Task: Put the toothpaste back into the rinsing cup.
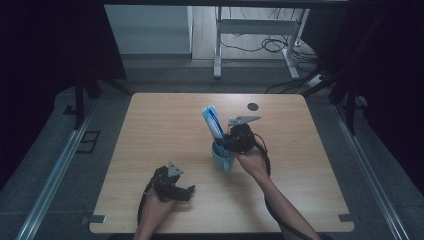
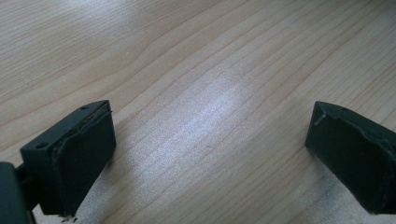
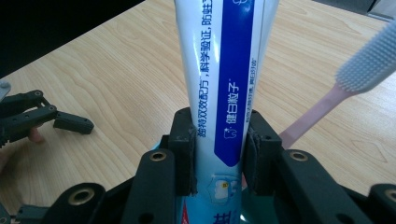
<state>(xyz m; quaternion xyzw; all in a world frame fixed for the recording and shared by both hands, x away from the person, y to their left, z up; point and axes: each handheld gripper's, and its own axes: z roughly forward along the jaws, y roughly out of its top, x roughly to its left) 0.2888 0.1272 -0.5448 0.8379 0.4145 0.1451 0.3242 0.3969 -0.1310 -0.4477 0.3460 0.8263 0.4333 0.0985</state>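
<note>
Over on the left, the left gripper [image 1: 187, 191] is resting low on the wooden table [image 1: 165, 130], its jaws spread wide with nothing but bare wood between them, well apart from the action. Moving across, the teal cup [image 1: 221, 161] is standing just below the right gripper [image 1: 223, 143], and the toothpaste tube [image 3: 224, 70] is rising out of it, leaning up and away past the jaws. In the right gripper view the right gripper [image 3: 218, 154] is grasping that tube low on its body, both pads [image 3: 186, 158] pressing against its flat sides, the tube running straight up between them. Just to the right of the jaws a pink toothbrush [image 3: 355, 79] is slanting out of the same cup, its pale bristle head clear of the grip. The tube is looking light and soft, glossy plastic that is likely to dent and slide under a hard squeeze, so a moderate pinch across the flat faces, near the firmer lower end, seems the sound hold. The cup looks light too and may well tip if the tube is dragged sideways.
</note>
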